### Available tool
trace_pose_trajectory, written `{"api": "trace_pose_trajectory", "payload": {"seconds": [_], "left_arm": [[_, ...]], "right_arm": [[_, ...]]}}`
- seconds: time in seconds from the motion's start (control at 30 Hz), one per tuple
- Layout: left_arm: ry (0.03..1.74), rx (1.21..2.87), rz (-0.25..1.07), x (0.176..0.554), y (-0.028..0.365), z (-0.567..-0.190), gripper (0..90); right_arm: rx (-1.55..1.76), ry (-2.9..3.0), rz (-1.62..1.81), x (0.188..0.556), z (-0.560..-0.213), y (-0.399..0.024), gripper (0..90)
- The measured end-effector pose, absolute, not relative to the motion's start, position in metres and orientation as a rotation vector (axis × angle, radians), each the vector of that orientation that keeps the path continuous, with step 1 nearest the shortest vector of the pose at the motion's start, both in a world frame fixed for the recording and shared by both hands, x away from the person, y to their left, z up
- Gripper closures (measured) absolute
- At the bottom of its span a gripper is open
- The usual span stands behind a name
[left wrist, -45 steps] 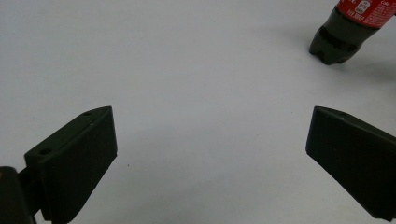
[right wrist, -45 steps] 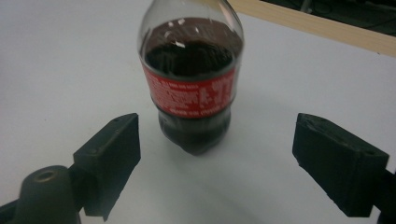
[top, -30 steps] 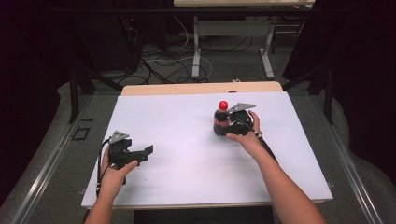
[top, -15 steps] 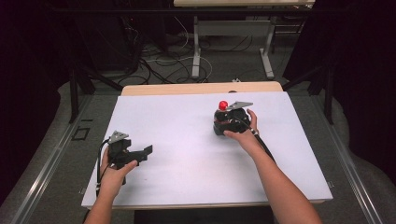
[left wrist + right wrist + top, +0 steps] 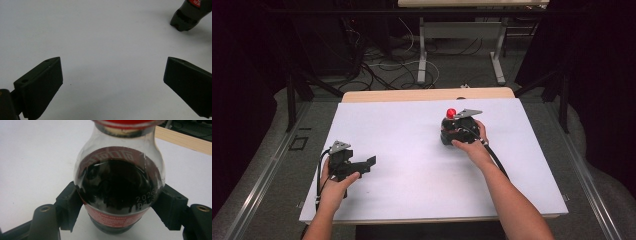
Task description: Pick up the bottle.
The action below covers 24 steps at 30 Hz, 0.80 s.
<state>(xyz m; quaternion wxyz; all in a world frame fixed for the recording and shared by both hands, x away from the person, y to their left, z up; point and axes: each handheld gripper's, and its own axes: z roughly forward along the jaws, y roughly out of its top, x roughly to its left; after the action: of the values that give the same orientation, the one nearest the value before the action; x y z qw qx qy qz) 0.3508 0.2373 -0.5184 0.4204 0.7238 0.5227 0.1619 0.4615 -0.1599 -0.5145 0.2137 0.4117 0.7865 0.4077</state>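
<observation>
A small bottle of dark cola (image 5: 447,126) with a red cap (image 5: 451,113) and a red label stands upright at the right middle of the white table (image 5: 412,150). My right gripper (image 5: 448,134) is around its lower body. Its jaws have just been closing, and in the right gripper view both pads (image 5: 70,206) press on the sides of the bottle (image 5: 117,185). My left gripper (image 5: 367,164) rests near the table's front left, open, with bare white table between its pads (image 5: 42,85). The bottle's base (image 5: 186,17) is far off at the top right of the left gripper view.
A wooden strip (image 5: 427,95) runs along the table's far edge. Beyond it are table legs (image 5: 422,55) and loose cables (image 5: 382,67) on the floor. Metal rails (image 5: 267,170) flank the table. A black cable (image 5: 494,157) trails along the right forearm.
The right gripper's jaws have drawn in onto the bottle. Both hands and the bottle keep their places.
</observation>
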Motion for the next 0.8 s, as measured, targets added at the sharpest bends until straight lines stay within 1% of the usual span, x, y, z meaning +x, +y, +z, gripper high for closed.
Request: {"api": "trace_pose_trajectory", "payload": {"seconds": [0.23, 0.33, 0.47, 0.6, 0.63, 0.8], "left_arm": [[1.301, 1.827, 0.404, 0.351, 0.237, -0.519, 2.5], [1.309, 1.803, 0.41, 0.351, 0.235, -0.52, 2.5], [1.303, 1.816, 0.413, 0.351, 0.235, -0.519, 2.7], [1.303, 1.82, 0.392, 0.35, 0.233, -0.517, 3.6], [1.298, 1.806, 0.408, 0.35, 0.232, -0.518, 3.8], [1.294, 1.815, 0.399, 0.349, 0.23, -0.516, 4.2]], "right_arm": [[1.143, 2.206, 1.155, 0.456, -0.509, -0.162, 29.8], [1.106, 2.223, 1.15, 0.448, -0.503, -0.161, 29.9], [1.075, 2.24, 1.134, 0.438, -0.498, -0.16, 29.9], [1.061, 2.279, 1.181, 0.419, -0.49, -0.163, 30.0], [1.049, 2.291, 1.184, 0.415, -0.488, -0.163, 30.0], [0.988, 2.348, 1.195, 0.396, -0.479, -0.167, 30.0]]}}
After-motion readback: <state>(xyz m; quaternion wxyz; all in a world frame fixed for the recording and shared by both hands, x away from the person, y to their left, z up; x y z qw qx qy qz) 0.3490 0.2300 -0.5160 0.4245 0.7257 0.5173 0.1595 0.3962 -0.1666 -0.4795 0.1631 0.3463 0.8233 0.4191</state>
